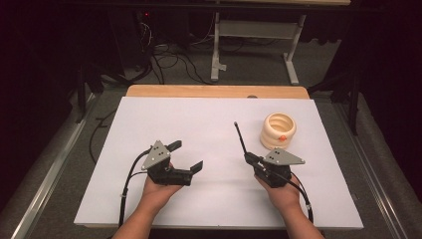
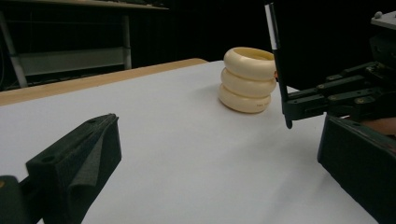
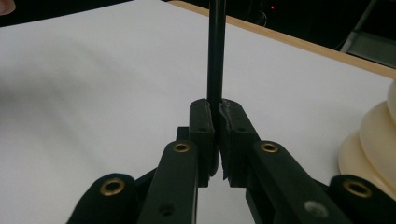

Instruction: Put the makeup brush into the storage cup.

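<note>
Pen: a thin black pen (image 1: 241,138) is clamped at its lower end between the pads of the right tool (image 1: 250,158); in the high view its free end slants up and away from the person, and in the left gripper view (image 2: 276,56) it stands nearly upright, its lower tip poking out below the pads and clear of the table
Pen marking: a pale band runs along the upper shaft in the left gripper view; no writing on it can be read
Right tool: clenched on the pen, the 2 pads pressed against the shaft from either side (image 3: 215,135)
Right hand: the right hand (image 1: 284,195) grips the tool body from behind and below, forearm coming in from the bottom edge, tool pointing away from the person and toward the left
Left tool: the left tool (image 1: 186,155) is released, its 2 jaws spread wide with nothing between them, pointing toward the right tool
Left hand: the left hand (image 1: 158,191) cups the tool body from below, just above the table, well apart from the right hand
Ringed holder: a cream holder (image 1: 278,130) made of 3 stacked rings stands upright near the right tool, on its far side; its top is open, what is inside cannot be told; a small orange spot shows on its side
Table: a white sheet (image 1: 209,124) covers the table, with a wooden edge (image 1: 217,91) bare along the far side
</note>
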Demonstrator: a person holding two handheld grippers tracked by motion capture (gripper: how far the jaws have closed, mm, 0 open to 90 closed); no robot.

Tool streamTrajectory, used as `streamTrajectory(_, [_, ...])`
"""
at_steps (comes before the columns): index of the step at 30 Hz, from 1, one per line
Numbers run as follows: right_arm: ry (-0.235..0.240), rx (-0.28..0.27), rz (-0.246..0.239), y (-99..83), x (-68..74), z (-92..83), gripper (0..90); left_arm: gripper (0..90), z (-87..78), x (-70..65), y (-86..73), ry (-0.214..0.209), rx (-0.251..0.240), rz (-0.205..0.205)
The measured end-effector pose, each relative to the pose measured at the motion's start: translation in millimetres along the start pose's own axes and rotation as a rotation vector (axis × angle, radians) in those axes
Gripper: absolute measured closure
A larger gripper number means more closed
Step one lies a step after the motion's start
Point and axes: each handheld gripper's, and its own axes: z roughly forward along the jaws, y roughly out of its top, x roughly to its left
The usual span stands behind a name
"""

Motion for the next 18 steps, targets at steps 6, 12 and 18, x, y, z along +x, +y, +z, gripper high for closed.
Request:
streamTrajectory(6, [0.030, -0.004, -0.050, 10.7, 11.4, 11.2, 86.7, 0.3, 0.5, -0.4, -0.8, -0.003, 0.001, -0.009])
streamTrajectory(12, [0.046, 0.003, -0.046, 7.5, 20.1, 14.7, 86.7, 0.3, 0.1, -2.9, -1.8, -0.016, 0.003, -0.007])
streamTrajectory(18, [0.064, -0.003, -0.052, 4.2, 23.4, 12.0, 86.7, 0.3, 1.5, -3.5, -1.8, -0.030, 0.001, -0.018])
